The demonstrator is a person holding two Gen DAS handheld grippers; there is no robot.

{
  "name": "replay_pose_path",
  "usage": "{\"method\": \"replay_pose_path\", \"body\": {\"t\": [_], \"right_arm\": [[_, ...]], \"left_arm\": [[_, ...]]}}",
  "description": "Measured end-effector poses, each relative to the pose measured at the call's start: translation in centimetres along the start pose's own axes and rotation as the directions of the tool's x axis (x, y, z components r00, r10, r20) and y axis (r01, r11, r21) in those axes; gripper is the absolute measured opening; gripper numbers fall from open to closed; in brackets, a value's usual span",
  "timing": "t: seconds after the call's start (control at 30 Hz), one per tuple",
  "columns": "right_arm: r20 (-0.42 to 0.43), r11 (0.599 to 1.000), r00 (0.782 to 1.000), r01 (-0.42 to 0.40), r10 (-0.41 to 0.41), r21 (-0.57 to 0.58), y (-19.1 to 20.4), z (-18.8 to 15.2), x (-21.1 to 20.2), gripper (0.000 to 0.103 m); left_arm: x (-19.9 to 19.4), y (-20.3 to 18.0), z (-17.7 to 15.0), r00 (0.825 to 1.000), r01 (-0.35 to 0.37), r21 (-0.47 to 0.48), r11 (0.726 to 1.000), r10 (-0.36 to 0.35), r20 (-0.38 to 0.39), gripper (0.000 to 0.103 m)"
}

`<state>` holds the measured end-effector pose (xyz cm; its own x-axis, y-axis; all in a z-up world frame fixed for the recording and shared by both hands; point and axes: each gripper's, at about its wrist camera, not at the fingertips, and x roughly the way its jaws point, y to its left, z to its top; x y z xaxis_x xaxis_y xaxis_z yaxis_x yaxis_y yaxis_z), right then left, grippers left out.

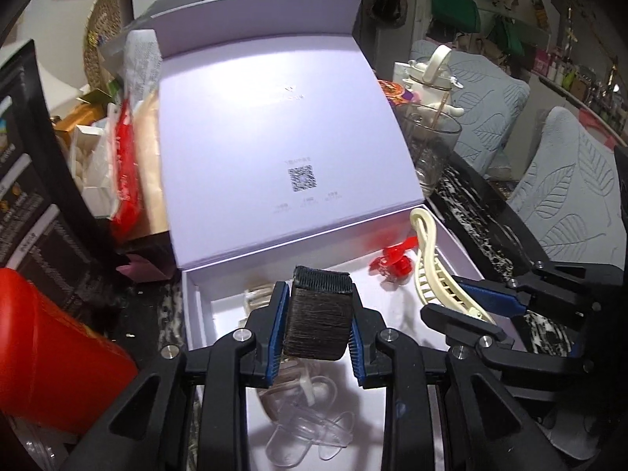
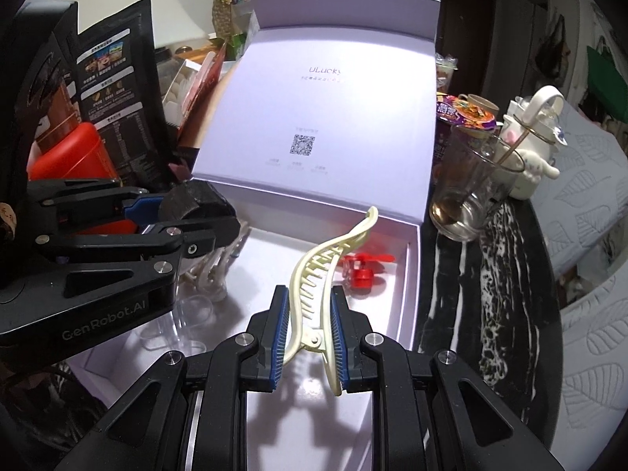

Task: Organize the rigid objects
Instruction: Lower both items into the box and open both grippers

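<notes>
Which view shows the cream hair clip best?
The right wrist view: the cream hair clip runs up the centre, its teeth and hinge clear, pinched by the right gripper. In the left wrist view the clip sits at the right, its hinge end hidden behind the fingers.

Bright light from overhead washes the pale lilac box lid (image 1: 271, 125) nearly white, and hard dark shadows fall on the box floor (image 2: 353, 392). The left wrist view is slightly motion-blurred. Both fisheye pictures bend strongly outward and darken to black at the corners.
</notes>
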<state>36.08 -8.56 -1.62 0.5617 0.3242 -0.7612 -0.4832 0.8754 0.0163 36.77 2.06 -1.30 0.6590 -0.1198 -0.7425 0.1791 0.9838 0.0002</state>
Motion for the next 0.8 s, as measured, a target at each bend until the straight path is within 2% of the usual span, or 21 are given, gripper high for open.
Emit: {"method": "replay_pose_path", "body": {"t": [0.13, 0.23, 0.3, 0.37, 0.43, 0.47, 0.8], "right_arm": [[0.005, 1.0, 1.0, -0.004, 0.004, 0.006, -0.2, 0.2, -0.3, 0.022], [0.013, 1.0, 1.0, 0.004, -0.004, 0.019, -0.5, 0.3, -0.7, 0.03], [0.011, 1.0, 1.0, 0.004, -0.004, 0.03, -0.7, 0.3, -0.9, 0.032], [0.012, 0.999, 1.0, 0.008, -0.009, 0.033, -0.9, 0.3, -1.1, 0.033], [0.016, 0.999, 1.0, 0.011, -0.012, 0.034, -0.8, 0.3, -1.3, 0.033], [0.018, 0.999, 1.0, 0.011, -0.012, 0.034, -0.8, 0.3, -1.4, 0.033], [0.04, 1.0, 0.999, 0.013, -0.014, 0.023, -0.5, 0.5, -2.8, 0.033]], "left_arm": [[-1.3, -0.3, 0.3, 0.999, -0.01, 0.018, 1.0, 0.009, 0.041, 0.027], [-1.8, -0.3, 0.4, 0.999, 0.002, 0.034, 0.999, -0.004, 0.043, 0.027], [-2.1, -0.2, 0.4, 0.999, -0.011, 0.03, 0.999, 0.01, 0.045, 0.028], [-2.3, -0.3, 0.5, 0.998, -0.032, 0.034, 0.999, 0.031, 0.052, 0.037], [-2.5, -0.3, 0.6, 0.998, -0.034, 0.033, 0.999, 0.032, 0.062, 0.055], [-2.7, -0.2, 0.6, 0.997, -0.033, 0.03, 0.999, 0.031, 0.068, 0.058], [-4.4, 0.1, 0.9, 0.996, -0.019, 0.012, 1.0, 0.018, 0.09, 0.059]]}}
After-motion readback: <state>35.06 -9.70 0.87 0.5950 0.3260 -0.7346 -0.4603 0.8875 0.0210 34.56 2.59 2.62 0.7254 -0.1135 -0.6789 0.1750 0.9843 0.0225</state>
